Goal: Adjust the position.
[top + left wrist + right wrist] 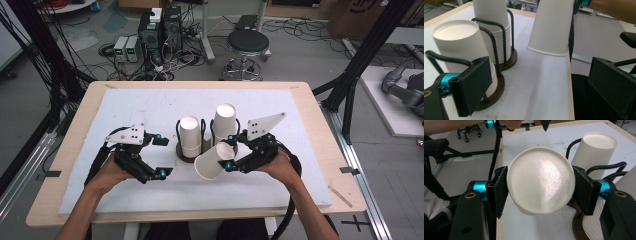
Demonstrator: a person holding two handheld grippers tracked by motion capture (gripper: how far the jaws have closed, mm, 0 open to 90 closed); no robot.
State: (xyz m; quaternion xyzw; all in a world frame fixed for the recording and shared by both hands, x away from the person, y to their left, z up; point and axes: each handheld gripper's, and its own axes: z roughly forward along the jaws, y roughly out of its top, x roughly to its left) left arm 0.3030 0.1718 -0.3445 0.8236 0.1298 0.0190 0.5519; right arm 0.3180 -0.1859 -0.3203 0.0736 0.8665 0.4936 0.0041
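High view: a single white paper cup (215, 160) hangs tilted above the white mat (125, 107), clamped near its base by the right gripper (229, 151), probably just lifted from the stacked cups in the black wire holders (189, 136) beside it. The left gripper (160, 155) waits nearby, jaws apart and empty.

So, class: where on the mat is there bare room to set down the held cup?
Free: mat behind the left tool, and its front edge. Crowded: centre, around the two cup stacks and the held cup.
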